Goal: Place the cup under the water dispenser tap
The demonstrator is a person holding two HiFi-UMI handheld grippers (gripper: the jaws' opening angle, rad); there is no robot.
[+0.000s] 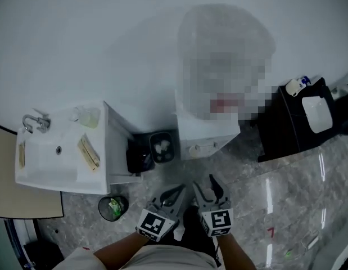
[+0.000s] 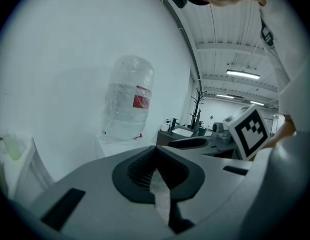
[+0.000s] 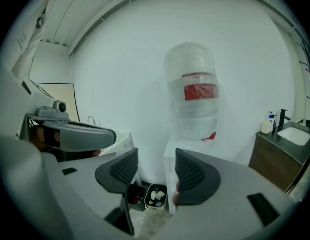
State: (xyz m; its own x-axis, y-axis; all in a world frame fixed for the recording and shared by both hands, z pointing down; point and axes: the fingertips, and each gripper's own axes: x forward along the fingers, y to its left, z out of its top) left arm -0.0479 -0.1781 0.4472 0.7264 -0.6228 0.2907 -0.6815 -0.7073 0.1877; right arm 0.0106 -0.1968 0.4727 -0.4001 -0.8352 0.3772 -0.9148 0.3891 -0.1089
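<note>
The water dispenser [image 1: 210, 136] is a white box against the white wall, carrying an upturned clear bottle [image 3: 190, 64] with a red label [image 3: 200, 91]. The print on the label is too small to read. Small taps [image 1: 200, 148] show on the dispenser's front face. Left of the dispenser, on the near corner of a white washbasin [image 1: 44, 162], stands a pale green cup-like container [image 1: 86, 116], well apart from the taps; whether it is the cup I cannot tell. The basin also carries a chrome faucet [image 1: 34, 122] and tan oblong pieces [image 1: 88, 152] on its rim. Between the basin and the dispenser, at the dispenser's foot, sit a black bin [image 1: 139, 157] and a second bin [image 1: 163, 148] holding white crumpled scraps. A round bin [image 1: 113, 207] with something green inside stands further out on the marble floor [image 1: 275, 196]. Right of the dispenser is a dark cabinet [image 1: 286, 134] with a pump bottle [image 1: 297, 86] on top. In front of the dispenser, the left tool [image 2: 156, 149] has its jaws closed tip to tip on nothing. The right tool [image 3: 156, 156] has its jaws apart and empty, with the two bins showing through the gap. Each tool bears a cube of black-and-white square markers [image 1: 154, 224], with no letters.
</note>
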